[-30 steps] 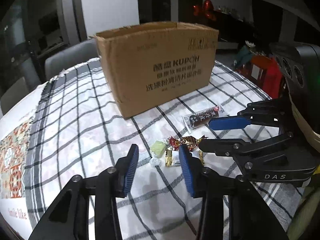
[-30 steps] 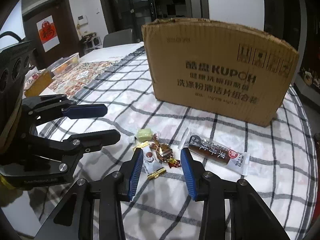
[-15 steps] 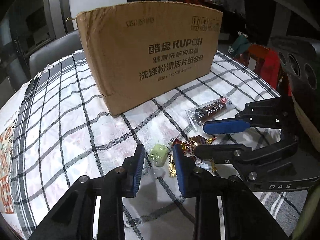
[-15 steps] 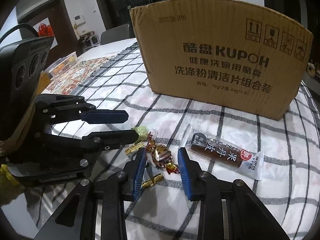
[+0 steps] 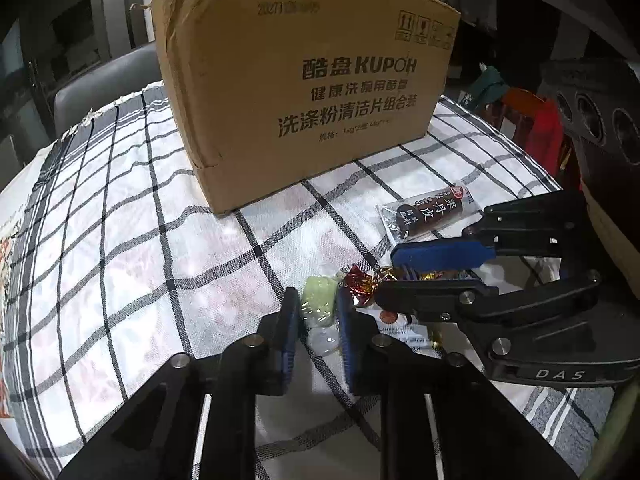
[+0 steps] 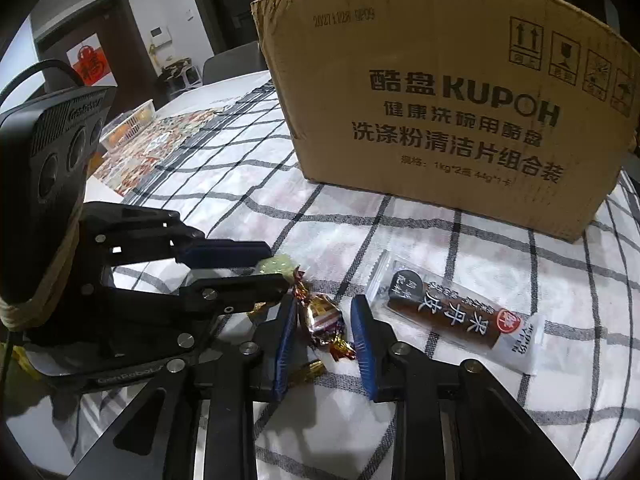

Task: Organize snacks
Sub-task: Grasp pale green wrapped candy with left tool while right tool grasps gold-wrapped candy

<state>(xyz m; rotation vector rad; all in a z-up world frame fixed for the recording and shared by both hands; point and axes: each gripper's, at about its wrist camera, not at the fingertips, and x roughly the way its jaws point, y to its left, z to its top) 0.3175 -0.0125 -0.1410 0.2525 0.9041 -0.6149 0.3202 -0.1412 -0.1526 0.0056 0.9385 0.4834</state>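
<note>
The left claw (image 5: pixel 318 320) is narrowed around the green candy (image 5: pixel 318 300); the right claw (image 6: pixel 324 338) brackets the foil candy (image 6: pixel 324 318), not yet closed. Both are squeezed fully before lifting.

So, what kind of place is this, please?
Most likely a home dining room: a table under a checked tablecloth, a grey chair behind it, and a red paper decoration on a door.

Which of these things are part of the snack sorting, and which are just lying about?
Job:
green candy in the left gripper
red-gold wrapped candy between the right gripper's fingers
brown fruit-leather bar
cardboard box

Lying about:
checked tablecloth
plastic basket
grey chair
</note>
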